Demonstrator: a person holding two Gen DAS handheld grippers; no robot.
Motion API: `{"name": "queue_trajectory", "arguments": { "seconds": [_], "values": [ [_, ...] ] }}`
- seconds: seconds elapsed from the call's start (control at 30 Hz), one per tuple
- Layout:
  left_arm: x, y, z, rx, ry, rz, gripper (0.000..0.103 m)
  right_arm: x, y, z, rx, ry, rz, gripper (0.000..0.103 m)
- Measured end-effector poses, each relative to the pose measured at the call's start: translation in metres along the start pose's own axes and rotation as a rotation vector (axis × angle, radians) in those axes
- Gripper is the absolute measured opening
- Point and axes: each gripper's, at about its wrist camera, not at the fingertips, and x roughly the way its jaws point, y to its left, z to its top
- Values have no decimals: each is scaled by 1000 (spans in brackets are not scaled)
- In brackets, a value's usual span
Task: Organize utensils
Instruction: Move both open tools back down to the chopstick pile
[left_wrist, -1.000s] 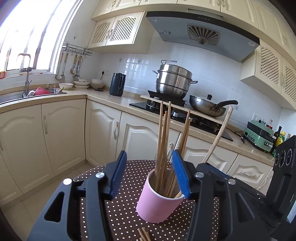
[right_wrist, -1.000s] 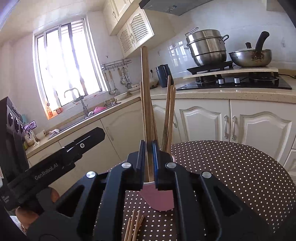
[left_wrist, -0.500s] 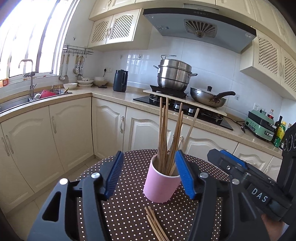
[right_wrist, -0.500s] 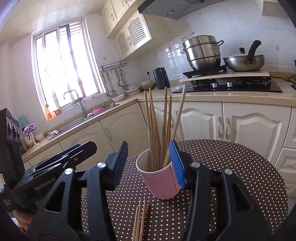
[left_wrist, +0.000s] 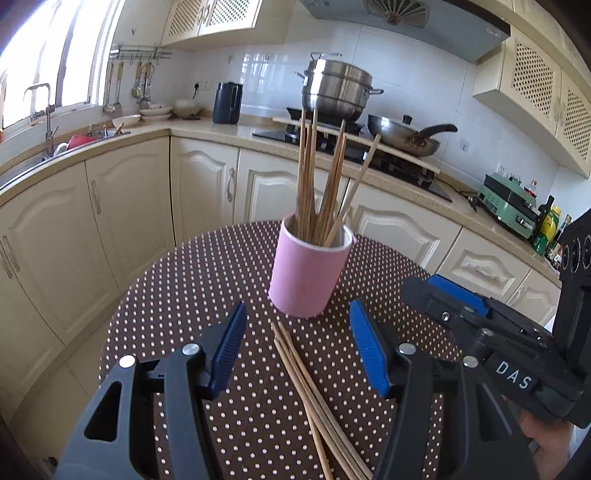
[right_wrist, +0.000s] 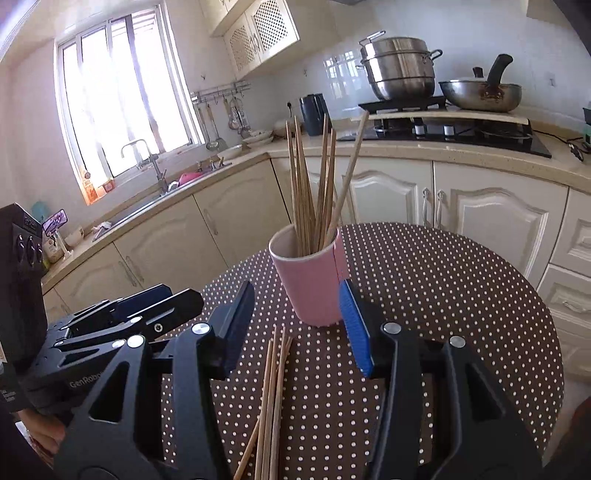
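Cream kitchen cabinets stood behind a round polka-dot surface (left_wrist: 192, 295). On it, a pink cup (left_wrist: 308, 275) held upright chopsticks (left_wrist: 317, 192); loose chopsticks (left_wrist: 314, 398) lay flat just in front of it. Your left hand-held gripper (left_wrist: 297, 343) was spread and empty above them. Your right hand-held gripper (right_wrist: 297, 325) was also spread, pinching nothing.

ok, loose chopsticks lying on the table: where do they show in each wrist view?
Left wrist: loose chopsticks at bottom centre, running toward bottom right, between the left gripper's open jaws.
Right wrist: the bundle at bottom centre, slightly left, between the right gripper's open jaws.
Shared landmark: pink cup, just behind them.
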Motion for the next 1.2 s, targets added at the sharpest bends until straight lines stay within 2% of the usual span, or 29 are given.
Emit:
{"name": "queue_trajectory", "arguments": {
  "seconds": [0.17, 0.37, 0.6, 0.77, 0.97, 1.07, 1.2],
  "values": [
    [31, 3, -32, -3, 182, 12, 58, 17, -9, -25, 14, 136, -16, 48],
    [53, -2, -60, 10, 287, 9, 57, 36, -11, -52, 19, 270, -4, 48],
    [69, -11, -77, 68, 333, 60, 57, 42, -12, -66, 22, 314, 10, 48],
    [72, -10, -83, 102, 336, 96, 57, 46, -15, -68, 25, 333, 14, 48],
    [63, 10, -83, 61, 335, 69, 57, 53, -9, -72, 0, 371, 25, 48],
    [60, 16, -81, 56, 335, 65, 50, 60, -1, -73, -26, 405, 33, 48],
    [58, 28, -78, 5, 342, 26, 47, 69, 10, -77, -61, 446, 36, 48]
  ]
}}
